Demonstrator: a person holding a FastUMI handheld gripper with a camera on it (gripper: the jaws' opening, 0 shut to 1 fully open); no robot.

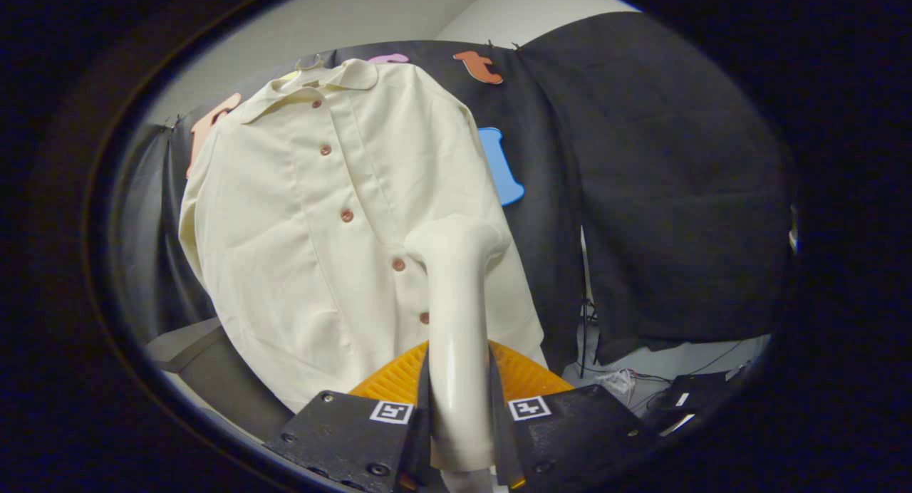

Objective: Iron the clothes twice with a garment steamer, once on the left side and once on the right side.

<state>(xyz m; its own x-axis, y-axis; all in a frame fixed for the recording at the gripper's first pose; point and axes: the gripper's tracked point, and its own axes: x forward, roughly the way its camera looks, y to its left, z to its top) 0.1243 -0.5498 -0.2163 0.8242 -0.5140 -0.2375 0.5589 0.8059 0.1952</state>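
Clamping both fingers on the handle of the garment steamer (459,322), the gripper (459,422) holds the unit upright between them. An orange ribbed part (527,379) sits behind the handle, just beyond the fingers. The steamer head lies against the cream shirt (299,236), right of its button row, near the 4th button. The shirt hangs on a hanger (310,64) against the booth wall (641,194).

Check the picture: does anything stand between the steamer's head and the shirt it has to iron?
Nothing visible does. The fingers are shut on the steamer, and its head sits right in front of the hanging shirt, beside the row of buttons.
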